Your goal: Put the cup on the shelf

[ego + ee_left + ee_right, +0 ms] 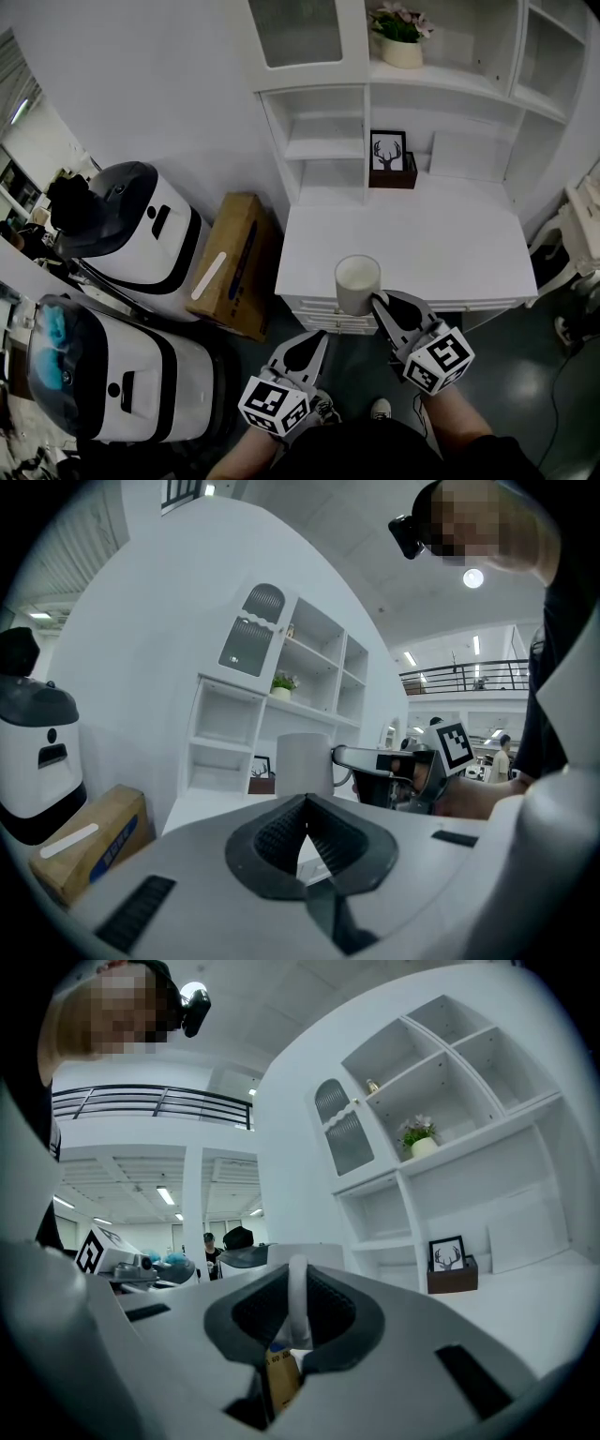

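White wooden shelving unit (366, 141) with a flat desk-level ledge (450, 244). The white cylindrical cup (358, 281) stands upright over the ledge's front edge, and the right gripper (382, 305) pinches a thin white part at the cup's side, probably the handle. The left gripper (317, 339) hangs lower, jaws pressed together on nothing. Advised: carry the cup level and forward, clear of the framed deer picture (388, 150), and release only once its base is seated.
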The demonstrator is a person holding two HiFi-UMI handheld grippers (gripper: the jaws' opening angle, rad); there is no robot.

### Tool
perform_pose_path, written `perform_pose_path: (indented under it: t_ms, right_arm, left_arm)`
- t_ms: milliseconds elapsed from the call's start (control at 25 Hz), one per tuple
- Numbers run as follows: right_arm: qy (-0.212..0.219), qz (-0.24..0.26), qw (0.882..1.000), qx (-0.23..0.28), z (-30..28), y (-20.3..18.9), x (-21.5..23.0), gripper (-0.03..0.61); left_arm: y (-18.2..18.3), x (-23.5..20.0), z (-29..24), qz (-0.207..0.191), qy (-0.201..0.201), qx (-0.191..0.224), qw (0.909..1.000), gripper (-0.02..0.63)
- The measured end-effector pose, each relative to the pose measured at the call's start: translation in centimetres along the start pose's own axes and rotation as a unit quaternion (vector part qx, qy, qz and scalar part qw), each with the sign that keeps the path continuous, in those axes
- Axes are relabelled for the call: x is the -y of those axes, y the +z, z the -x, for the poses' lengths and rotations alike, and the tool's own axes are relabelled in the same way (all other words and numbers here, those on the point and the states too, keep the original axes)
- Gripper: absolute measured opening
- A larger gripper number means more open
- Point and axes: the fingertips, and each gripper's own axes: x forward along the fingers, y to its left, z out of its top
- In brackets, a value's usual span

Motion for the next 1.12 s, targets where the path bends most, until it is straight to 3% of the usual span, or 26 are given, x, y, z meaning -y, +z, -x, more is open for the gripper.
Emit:
perform_pose_path:
  t_ms: [1120]
  right_arm:
    - [-0.075,0.005,0.997,0.013,-5.7,-0.5,-1.6,0.028]
  left_arm:
    - [0.9,-7.2,0.5,-0.004,-0.069,-0.006,0.9976,0.005]
